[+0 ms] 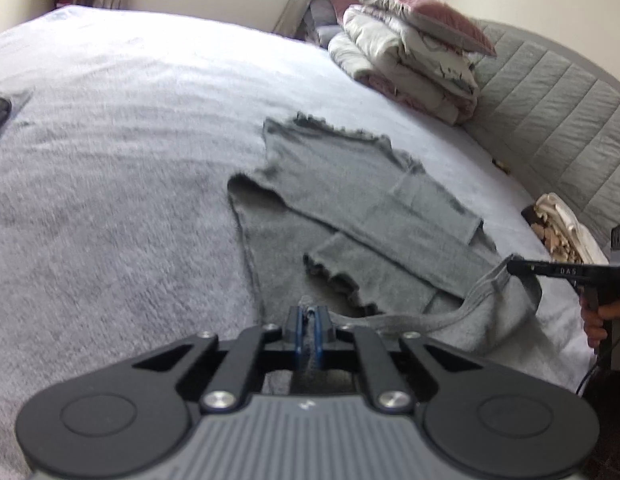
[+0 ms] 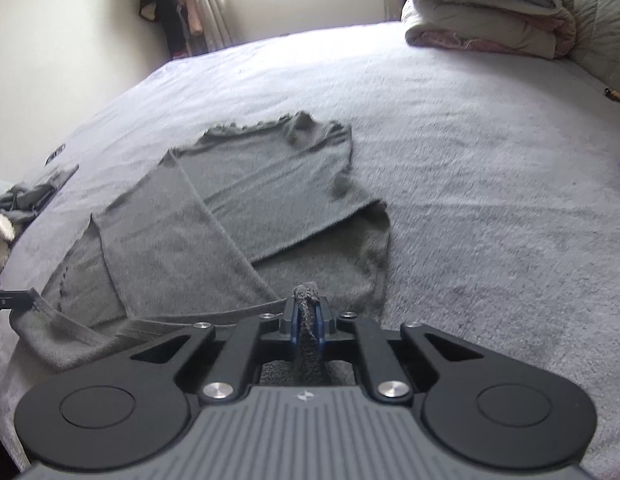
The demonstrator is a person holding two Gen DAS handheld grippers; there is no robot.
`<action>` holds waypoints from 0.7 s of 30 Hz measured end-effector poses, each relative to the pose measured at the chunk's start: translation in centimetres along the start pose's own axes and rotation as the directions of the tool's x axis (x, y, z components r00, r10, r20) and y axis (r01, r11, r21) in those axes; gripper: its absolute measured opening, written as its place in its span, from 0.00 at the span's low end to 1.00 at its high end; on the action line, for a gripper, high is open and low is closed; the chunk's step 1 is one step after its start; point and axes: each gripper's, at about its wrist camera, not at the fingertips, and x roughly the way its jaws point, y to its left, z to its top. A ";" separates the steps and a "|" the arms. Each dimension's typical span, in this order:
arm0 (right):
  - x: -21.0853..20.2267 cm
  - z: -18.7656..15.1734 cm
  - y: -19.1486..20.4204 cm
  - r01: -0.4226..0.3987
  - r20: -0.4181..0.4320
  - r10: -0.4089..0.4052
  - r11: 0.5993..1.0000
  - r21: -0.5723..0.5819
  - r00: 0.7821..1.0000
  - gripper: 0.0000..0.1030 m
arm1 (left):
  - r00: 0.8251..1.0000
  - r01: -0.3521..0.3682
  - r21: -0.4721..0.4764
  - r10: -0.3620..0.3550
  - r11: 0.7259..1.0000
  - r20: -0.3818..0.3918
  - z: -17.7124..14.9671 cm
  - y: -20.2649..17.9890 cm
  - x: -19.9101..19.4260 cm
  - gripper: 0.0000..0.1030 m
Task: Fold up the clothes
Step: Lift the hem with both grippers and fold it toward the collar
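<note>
A grey long-sleeved knit top lies on the bed, both sleeves folded across its body; it also shows in the right wrist view. My left gripper is shut on the near edge of the top, at one end of its neckline band. My right gripper is shut on the other end of that edge. The band hangs stretched between the two grippers, lifted a little off the bed. The right gripper also shows at the right of the left wrist view, and the left gripper's tip at the left edge of the right wrist view.
The bed has a pale fleece cover. A stack of folded bedding stands by the quilted headboard. A folded pale garment lies at the right bed edge. Dark clothing lies at the left edge.
</note>
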 end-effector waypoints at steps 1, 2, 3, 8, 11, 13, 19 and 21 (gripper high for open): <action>-0.1 0.1 0.0 0.003 0.012 -0.003 1.000 0.006 1.000 0.08 | 1.000 0.000 -0.007 0.000 1.000 0.020 0.1 0.0 -0.2 0.06; -0.3 0.2 -0.1 0.007 0.025 -0.008 1.000 0.012 1.000 0.08 | 0.999 -0.004 -0.013 0.004 1.000 0.040 0.3 0.0 -0.4 0.06; -0.4 0.3 -0.1 0.016 0.041 -0.017 1.000 0.016 0.999 0.08 | 0.998 -0.011 -0.017 0.013 1.000 0.060 0.4 0.1 -0.5 0.05; -0.8 0.9 -0.5 0.045 0.130 -0.050 0.998 0.041 0.990 0.08 | 0.988 -0.040 -0.057 0.048 0.998 0.147 1.6 0.3 -0.3 0.05; -0.9 1.2 -0.4 0.063 0.193 -0.069 0.997 0.036 0.979 0.08 | 0.979 -0.060 -0.061 0.071 0.996 0.193 2.4 0.2 0.3 0.05; -0.7 1.5 -0.4 0.068 0.220 -0.074 0.997 0.035 0.973 0.08 | 0.972 -0.076 -0.060 0.087 0.995 0.217 3.0 0.0 0.9 0.05; 1.5 2.0 -0.9 0.110 0.196 -0.118 0.993 0.053 0.973 0.08 | 0.974 -0.113 -0.093 0.129 0.989 0.186 4.7 0.4 3.7 0.06; 2.3 2.1 -1.1 0.124 0.187 -0.133 0.991 0.059 0.973 0.08 | 0.975 -0.122 -0.097 0.138 0.988 0.172 5.3 0.4 4.9 0.06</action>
